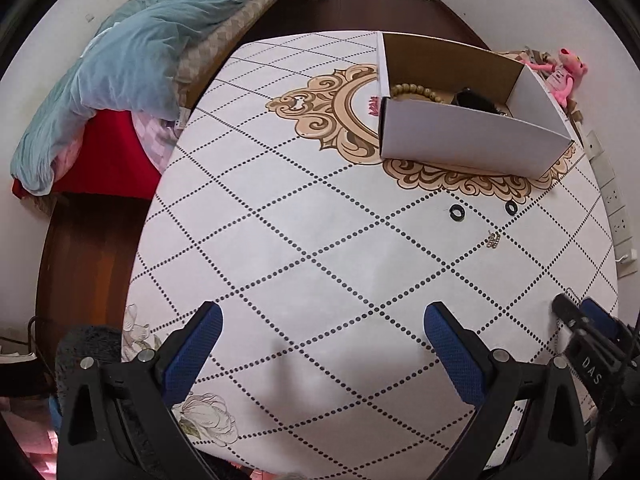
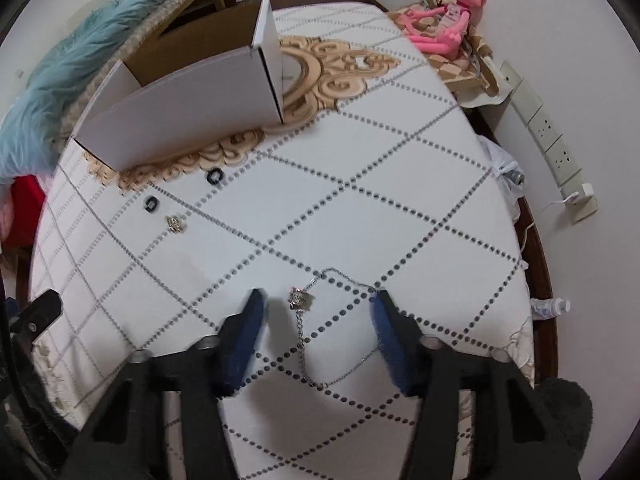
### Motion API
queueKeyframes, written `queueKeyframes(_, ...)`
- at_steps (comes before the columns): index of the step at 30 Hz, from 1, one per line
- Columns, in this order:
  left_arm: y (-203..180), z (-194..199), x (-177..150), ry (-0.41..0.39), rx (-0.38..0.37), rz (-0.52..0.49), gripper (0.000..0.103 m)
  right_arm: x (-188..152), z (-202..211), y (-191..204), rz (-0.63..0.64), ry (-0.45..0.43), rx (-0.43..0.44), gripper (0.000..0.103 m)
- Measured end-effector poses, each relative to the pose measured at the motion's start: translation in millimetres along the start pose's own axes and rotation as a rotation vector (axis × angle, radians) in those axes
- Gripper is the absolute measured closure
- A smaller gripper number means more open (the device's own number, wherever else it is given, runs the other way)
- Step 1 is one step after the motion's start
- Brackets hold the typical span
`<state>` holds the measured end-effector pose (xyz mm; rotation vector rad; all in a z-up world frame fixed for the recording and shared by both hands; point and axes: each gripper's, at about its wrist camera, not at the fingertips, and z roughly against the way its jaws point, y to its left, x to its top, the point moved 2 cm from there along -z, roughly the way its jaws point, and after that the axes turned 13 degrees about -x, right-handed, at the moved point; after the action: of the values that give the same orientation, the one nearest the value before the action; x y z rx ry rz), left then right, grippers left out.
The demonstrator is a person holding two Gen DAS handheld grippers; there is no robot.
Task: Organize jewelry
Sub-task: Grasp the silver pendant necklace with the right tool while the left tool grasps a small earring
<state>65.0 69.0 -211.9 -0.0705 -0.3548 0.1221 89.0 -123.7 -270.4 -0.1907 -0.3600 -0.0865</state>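
A white cardboard box (image 1: 472, 138) stands open at the far side of the table; it shows in the right wrist view (image 2: 180, 120) too. Inside lie a wooden bead bracelet (image 1: 412, 91) and a dark item (image 1: 474, 101). Two black rings (image 1: 456, 212) (image 1: 511, 207) and a small gold earring (image 1: 493, 240) lie in front of it; the right wrist view shows them as well (image 2: 215, 176) (image 2: 151, 204) (image 2: 175, 223). A silver necklace with a pendant (image 2: 301, 299) lies between the fingers of my open right gripper (image 2: 316, 304). My left gripper (image 1: 322, 322) is open and empty over bare cloth.
The table wears a white cloth (image 1: 300, 240) with dotted diamonds. A bed with a blue quilt (image 1: 132, 64) is at left. A pink plush toy (image 2: 444, 20) and a power strip (image 2: 548, 128) lie at the right wall. A bottle (image 2: 550, 306) sits past the right edge.
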Motion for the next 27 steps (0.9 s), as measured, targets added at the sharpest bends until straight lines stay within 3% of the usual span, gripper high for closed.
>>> queueKeyframes(2,-4,-3,1,-0.004,-0.012,-0.007,0.0,-1,-1,0,-0.003,-0.015,0.002,0.093)
queueKeyframes(11,-41,-12,18,-0.048,-0.158,-0.054,0.001,25,23,-51,-0.183,-0.078,0.183,0.093)
queueKeyframes(14,-55,-20,23,-0.055,-0.198,-0.075,0.007,39,26,-66,-0.217,-0.087,0.221,0.093)
queueKeyframes(17,-65,-31,26,-0.039,-0.22,-0.086,0.021,46,23,-70,-0.227,-0.078,0.224,0.093)
queueKeyframes(23,-82,-44,26,-0.032,-0.223,-0.128,0.023,44,16,-74,-0.231,-0.075,0.198,0.093)
queueKeyframes(27,-94,-54,25,-0.016,-0.227,-0.172,0.055,44,10,-75,-0.24,-0.066,0.189,0.093)
